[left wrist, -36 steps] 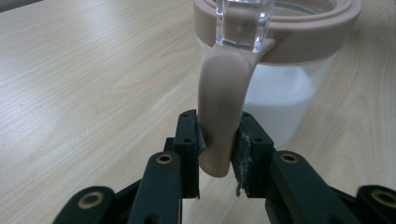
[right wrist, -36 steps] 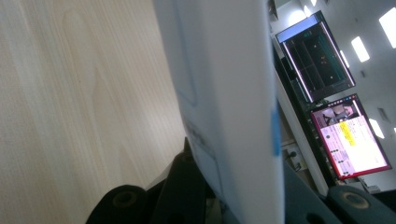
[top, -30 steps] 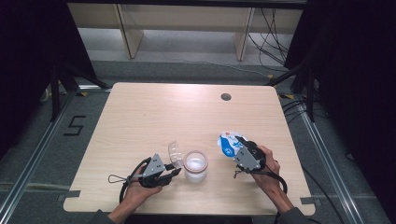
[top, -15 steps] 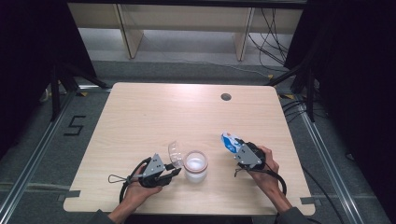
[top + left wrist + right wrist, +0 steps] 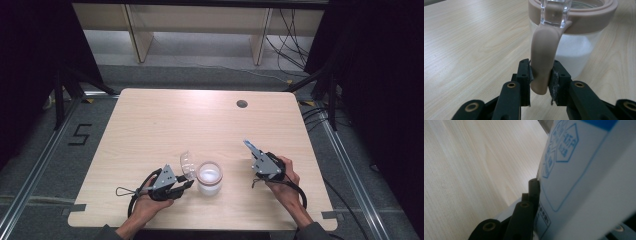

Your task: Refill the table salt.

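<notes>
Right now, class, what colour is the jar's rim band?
Pale pinkish beige; the rim band shows best in the left gripper view.

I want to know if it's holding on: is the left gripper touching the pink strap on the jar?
Touching. In the left gripper view, the left gripper has both black jaws pressed against the pink strap hanging from the jar rim, no gap either side.

what the frames cut off or blur

right gripper view: the packet (image 5: 589,177) runs off the edge from 12 to 4 o'clock, hiding one jaw; its print is blurred. left gripper view: the jar (image 5: 576,37) is cropped at 12 o'clock.
</notes>
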Demonstrator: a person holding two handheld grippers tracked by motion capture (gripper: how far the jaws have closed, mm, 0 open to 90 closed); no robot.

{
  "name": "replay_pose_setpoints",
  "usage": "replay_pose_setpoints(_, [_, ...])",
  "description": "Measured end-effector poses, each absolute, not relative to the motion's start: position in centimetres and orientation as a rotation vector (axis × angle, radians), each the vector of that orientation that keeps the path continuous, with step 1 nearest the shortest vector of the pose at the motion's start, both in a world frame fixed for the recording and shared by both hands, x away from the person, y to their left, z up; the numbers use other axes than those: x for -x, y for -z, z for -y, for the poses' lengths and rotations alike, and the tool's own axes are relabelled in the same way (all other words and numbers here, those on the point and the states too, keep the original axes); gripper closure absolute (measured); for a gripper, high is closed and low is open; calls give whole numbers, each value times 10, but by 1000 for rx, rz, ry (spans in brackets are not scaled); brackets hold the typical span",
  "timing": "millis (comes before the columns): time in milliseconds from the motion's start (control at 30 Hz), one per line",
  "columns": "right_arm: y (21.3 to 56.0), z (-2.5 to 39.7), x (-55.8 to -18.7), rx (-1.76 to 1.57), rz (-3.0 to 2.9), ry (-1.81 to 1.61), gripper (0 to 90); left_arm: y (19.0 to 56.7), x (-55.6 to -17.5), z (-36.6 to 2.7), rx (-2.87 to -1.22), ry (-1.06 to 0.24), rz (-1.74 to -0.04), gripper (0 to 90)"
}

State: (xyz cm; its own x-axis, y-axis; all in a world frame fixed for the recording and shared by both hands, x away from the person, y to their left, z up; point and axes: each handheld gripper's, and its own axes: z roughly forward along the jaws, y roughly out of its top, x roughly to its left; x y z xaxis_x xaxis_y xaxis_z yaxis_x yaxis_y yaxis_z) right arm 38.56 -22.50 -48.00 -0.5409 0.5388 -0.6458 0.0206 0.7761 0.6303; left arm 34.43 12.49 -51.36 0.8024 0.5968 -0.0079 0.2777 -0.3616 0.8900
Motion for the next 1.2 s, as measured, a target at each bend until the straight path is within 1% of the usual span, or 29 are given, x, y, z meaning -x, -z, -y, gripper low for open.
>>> replay_pose_setpoints(100, [480,227,-385,-433,-2061,-723,835,514,-344,-125,-1957,-392,-658,719])
replay_pose_setpoints(333, [478,229,-384,-476,-2056,-783,730,513,-345,-125,-1956,-388,-651,710])
replay_pose_setpoints(600, [472,233,-381,-507,-2026,-842,683,513,-345,-125,-1956,-391,-650,710])
replay_pose_setpoints(667, [471,233,-381,-509,-2018,-854,637,513,-345,-126,-1954,-393,-651,703])
replay_pose_setpoints(767, [471,234,-380,-542,-2012,-866,616,513,-345,-126,-1954,-394,-652,700])
replay_pose_setpoints(800, [471,234,-380,-540,-2005,-867,596,513,-345,-126,-1954,-394,-652,700])
replay_pose_setpoints(833, [470,235,-380,-591,-1998,-909,524,513,-345,-126,-1952,-393,-652,694])
replay_pose_setpoints(867, [469,236,-380,-610,-1995,-927,509,513,-345,-126,-1952,-395,-654,693])
replay_pose_setpoints(900, [469,236,-380,-610,-1995,-927,509,513,-345,-126,-1952,-395,-654,693])
replay_pose_setpoints(933, [468,238,-380,-631,-1987,-968,486,513,-345,-126,-1955,-394,-654,691])
replay_pose_setpoints(1033, [467,238,-378,-634,-1991,-989,458,513,-344,-126,-1943,-381,-673,683])
replay_pose_setpoints(1200, [466,239,-376,-643,-1989,-1009,428,512,-344,-127,-1946,-398,-668,670])
